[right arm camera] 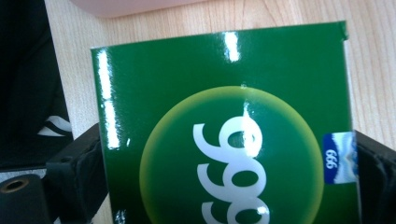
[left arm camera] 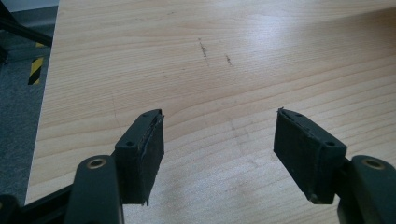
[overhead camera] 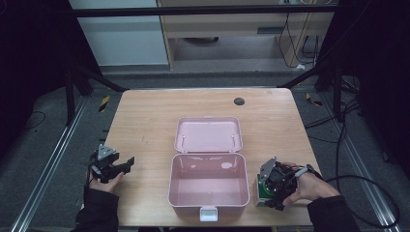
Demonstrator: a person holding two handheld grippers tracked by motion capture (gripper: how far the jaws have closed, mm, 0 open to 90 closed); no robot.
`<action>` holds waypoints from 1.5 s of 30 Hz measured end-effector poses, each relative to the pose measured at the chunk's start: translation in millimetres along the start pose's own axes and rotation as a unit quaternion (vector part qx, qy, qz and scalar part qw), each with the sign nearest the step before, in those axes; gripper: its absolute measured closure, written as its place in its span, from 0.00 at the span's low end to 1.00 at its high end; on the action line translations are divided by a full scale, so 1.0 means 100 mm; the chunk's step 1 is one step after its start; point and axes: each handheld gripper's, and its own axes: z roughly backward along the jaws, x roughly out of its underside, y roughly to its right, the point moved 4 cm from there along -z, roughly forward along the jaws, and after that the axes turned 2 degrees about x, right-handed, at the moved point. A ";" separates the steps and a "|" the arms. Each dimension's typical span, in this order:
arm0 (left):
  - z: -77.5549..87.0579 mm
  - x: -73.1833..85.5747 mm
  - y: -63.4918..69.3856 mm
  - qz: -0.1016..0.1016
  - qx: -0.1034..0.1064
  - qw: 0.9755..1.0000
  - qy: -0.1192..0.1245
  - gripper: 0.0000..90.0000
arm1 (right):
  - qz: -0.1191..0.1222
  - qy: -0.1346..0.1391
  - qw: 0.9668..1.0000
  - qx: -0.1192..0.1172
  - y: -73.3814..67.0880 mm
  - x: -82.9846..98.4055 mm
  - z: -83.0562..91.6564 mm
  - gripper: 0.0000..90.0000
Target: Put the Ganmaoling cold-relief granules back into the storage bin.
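Right tongs [overhead camera: 269,193] grasp a green box [right arm camera: 224,140] beside the pink case [overhead camera: 208,186]; left tongs [left arm camera: 219,144] gape released.

Dim room, dark edges; overhead light brightens the table [overhead camera: 145,121]. White glare streaks the glossy green box [right arm camera: 224,93], close and slightly soft. High view grainy.

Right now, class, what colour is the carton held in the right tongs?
Glossy green carton with a yellow-green circle and white numerals; clearest in the right gripper view.

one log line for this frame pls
left hand-held gripper: open, idle | right hand-held gripper: shut on green box | pink case: open, empty
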 end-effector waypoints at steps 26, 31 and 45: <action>0.00 0.00 0.00 0.000 -0.001 1.000 -0.001 0.36 | 0.000 -0.002 1.000 0.004 0.02 0.00 0.13 0.17; 0.00 0.00 0.00 0.000 -0.001 1.000 -0.001 0.36 | 0.007 0.007 1.000 0.012 0.02 -0.06 0.30 0.17; 0.00 0.00 0.00 0.000 0.000 1.000 -0.003 0.36 | 0.011 0.016 1.000 0.024 0.02 -0.21 0.65 0.17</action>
